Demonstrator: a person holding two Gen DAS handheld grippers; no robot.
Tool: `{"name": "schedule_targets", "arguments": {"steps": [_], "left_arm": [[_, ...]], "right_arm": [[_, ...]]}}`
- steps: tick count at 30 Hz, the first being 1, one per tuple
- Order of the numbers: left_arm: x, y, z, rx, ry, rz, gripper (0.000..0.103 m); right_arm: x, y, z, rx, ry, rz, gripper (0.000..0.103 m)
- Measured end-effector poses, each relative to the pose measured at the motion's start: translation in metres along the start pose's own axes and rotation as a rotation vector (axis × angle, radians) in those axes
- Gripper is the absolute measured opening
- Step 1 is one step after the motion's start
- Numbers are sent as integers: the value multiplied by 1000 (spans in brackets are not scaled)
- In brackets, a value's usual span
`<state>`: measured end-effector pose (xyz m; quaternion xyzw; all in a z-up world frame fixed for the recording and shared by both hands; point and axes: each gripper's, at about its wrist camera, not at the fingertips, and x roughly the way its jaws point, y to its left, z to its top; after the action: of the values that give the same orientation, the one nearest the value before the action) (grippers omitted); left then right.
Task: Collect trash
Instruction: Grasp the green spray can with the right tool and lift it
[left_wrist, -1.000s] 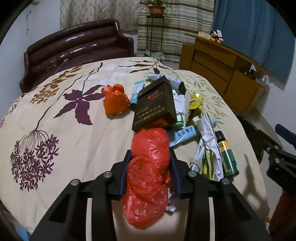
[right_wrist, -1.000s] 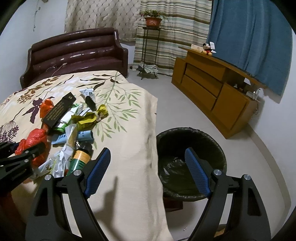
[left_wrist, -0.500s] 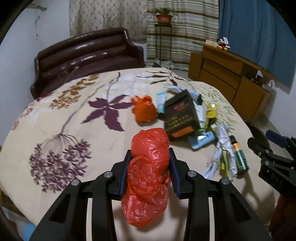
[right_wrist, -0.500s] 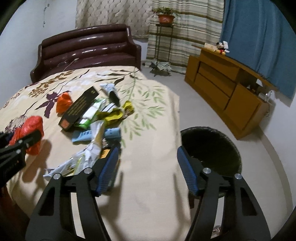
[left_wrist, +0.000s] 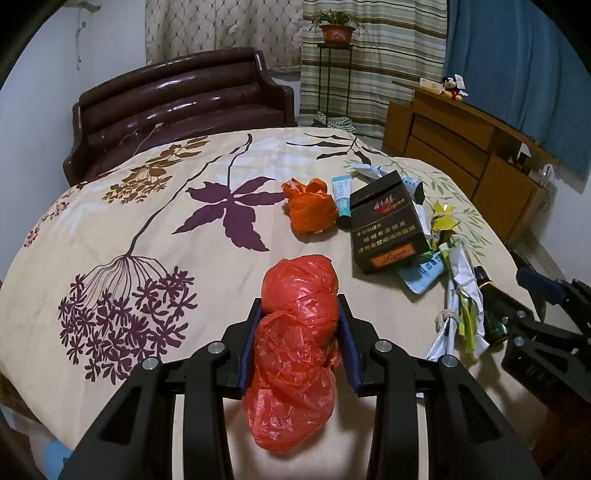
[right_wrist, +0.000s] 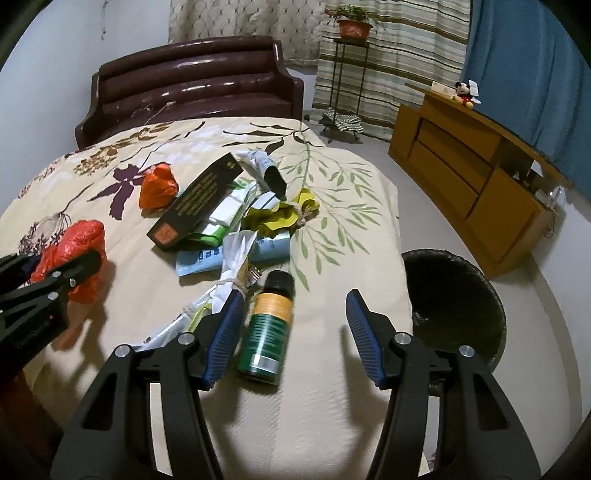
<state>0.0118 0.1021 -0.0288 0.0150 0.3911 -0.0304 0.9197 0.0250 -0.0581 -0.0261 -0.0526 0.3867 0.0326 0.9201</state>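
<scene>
Nearest the left wrist camera, the left tool is clamped on a crumpled red plastic bag, its blue pads pressing both sides of the bag while the loose lower end hangs toward the camera above the bed. In the right wrist view the right tool has its jaws closing around a green spray can that lies on the bed between them, close to the left pad and not yet pressed by either one. Just beside the can, to its left, lies a bundle of white wrappers tied with string. Beyond that sits a heap of trash: a light blue tube, crumpled yellow paper, green and white packets, and a long dark box resting tilted on top of them. Next to the box, on the flowered bedspread, lies an orange plastic bag. On the floor off the bed's edge, right of the right tool, stands a black trash bin lined with a dark bag. Farther back are a dark brown headboard, a wooden dresser with a small plush toy on top, and a potted plant on a stand before striped curtains.
</scene>
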Motion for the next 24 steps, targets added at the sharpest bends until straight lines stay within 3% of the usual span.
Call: {"name": "schedule_targets", "arguments": {"steps": [4,10,24], "left_arm": [[3,1,-2,-5,4,-5,38],[6,1,-2,-6,5,-14,38],[-2,-32,13,-2,-50,-67,38]], "right_arm": [[8,-4,-4,9,38,-7,46],[13,-8,-8,22,51,14,23],[-1,-38,-3,63,-17,-17,23]]}}
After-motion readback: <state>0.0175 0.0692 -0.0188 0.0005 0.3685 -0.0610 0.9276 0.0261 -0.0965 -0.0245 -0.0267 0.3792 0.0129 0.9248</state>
